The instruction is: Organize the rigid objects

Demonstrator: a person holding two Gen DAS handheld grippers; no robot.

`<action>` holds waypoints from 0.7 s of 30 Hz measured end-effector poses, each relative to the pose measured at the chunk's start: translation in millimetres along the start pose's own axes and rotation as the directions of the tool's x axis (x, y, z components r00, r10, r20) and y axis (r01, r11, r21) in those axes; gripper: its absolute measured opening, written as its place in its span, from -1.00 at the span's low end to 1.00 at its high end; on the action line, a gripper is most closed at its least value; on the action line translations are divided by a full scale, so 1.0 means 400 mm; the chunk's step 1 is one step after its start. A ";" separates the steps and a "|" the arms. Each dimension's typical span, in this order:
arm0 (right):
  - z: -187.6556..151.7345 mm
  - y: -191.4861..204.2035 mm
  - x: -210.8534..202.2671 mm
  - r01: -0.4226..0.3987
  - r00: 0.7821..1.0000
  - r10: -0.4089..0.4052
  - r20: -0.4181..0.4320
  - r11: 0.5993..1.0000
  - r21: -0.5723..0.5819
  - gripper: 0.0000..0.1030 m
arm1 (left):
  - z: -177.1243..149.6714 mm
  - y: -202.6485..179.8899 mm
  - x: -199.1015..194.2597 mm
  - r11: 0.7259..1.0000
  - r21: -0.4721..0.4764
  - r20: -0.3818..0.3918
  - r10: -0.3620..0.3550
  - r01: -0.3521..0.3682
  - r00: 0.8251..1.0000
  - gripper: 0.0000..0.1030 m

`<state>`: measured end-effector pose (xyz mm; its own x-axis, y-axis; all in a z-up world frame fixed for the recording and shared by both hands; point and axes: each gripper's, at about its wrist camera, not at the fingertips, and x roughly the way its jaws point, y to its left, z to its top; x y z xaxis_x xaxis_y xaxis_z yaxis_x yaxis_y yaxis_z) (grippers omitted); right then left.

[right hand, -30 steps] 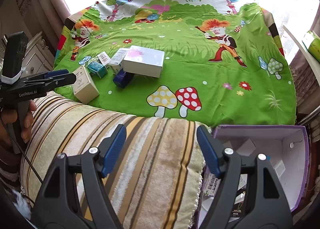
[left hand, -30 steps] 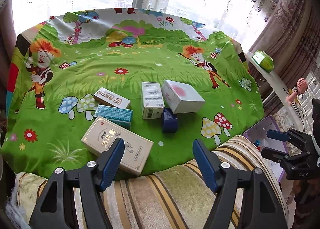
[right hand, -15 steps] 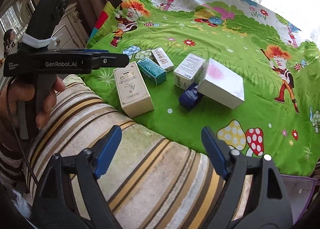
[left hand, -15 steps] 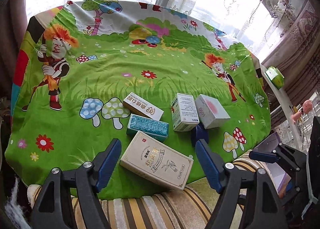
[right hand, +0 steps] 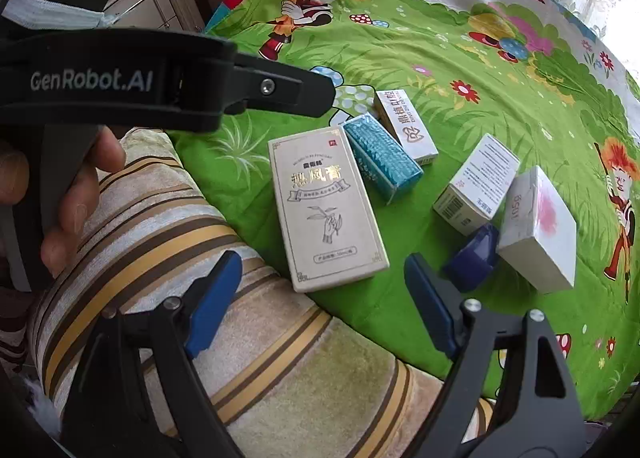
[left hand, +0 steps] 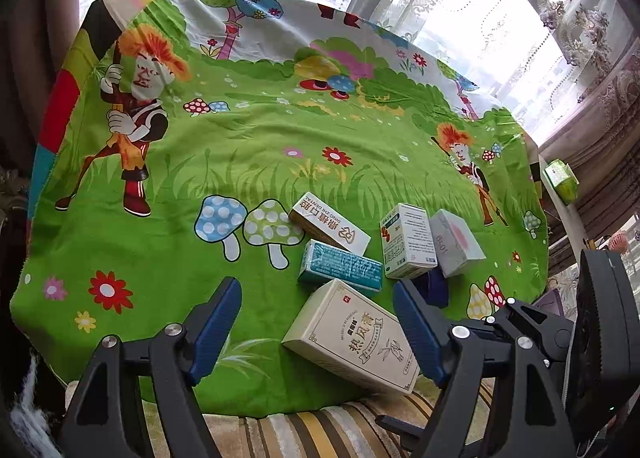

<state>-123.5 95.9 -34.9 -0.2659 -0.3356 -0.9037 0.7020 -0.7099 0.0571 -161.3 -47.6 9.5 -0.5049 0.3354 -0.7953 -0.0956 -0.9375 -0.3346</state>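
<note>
Six boxes lie on a green cartoon cloth (left hand: 160, 258), near its front edge. Taking the cream box (left hand: 352, 338) (right hand: 324, 205) as landmark: a teal box (left hand: 340, 266) (right hand: 382, 159) lies just beyond it, a white-and-gold box (left hand: 330, 223) (right hand: 406, 125) beyond that. To its right stand a white printed box (left hand: 408, 242) (right hand: 478, 185), a white-and-pink box (left hand: 456, 242) (right hand: 540, 230) and a small blue box (right hand: 472, 258). The left gripper (left hand: 316, 334) and right gripper (right hand: 324, 306) hover over the cloth's front edge, jaws apart and empty. A striped cushion (right hand: 280, 370) lies below the cream box.
</note>
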 end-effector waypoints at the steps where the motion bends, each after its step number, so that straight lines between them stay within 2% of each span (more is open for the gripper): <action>1: 0.006 -0.001 0.009 0.002 1.000 -0.002 -0.004 1.000 -0.001 0.65 | 0.001 0.006 -0.001 1.000 -0.007 0.002 0.000 0.000 1.000 0.53; 5: 0.023 -0.004 0.034 -0.012 1.000 0.012 -0.012 1.000 0.004 0.63 | -0.002 0.022 0.002 1.000 -0.030 0.003 0.000 0.001 1.000 0.53; 6: 0.024 -0.004 0.040 -0.020 1.000 0.020 -0.019 1.000 0.002 0.44 | -0.004 0.025 0.003 0.999 -0.034 0.002 0.001 -0.001 1.000 0.53; 7: 0.022 -0.004 0.043 -0.025 0.999 0.025 -0.029 1.000 0.003 0.14 | -0.004 0.028 0.004 0.999 -0.039 0.001 0.002 -0.002 1.000 0.53; 15: -0.016 -0.018 -0.017 -0.022 1.000 0.022 0.013 1.000 0.014 0.09 | -0.002 0.030 0.008 0.998 -0.057 0.000 0.005 -0.005 1.000 0.55; 21: -0.069 -0.061 -0.097 0.006 0.997 -0.012 0.072 0.996 0.086 0.08 | 0.002 0.016 0.026 0.998 -0.063 -0.013 0.006 -0.007 1.000 0.60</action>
<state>-112.1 143.5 -12.8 -0.3213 -0.3707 -0.8714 0.6410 -0.7625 0.0881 -167.7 -50.1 -0.4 -0.4947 0.3310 -0.8035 -0.0381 -0.9320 -0.3605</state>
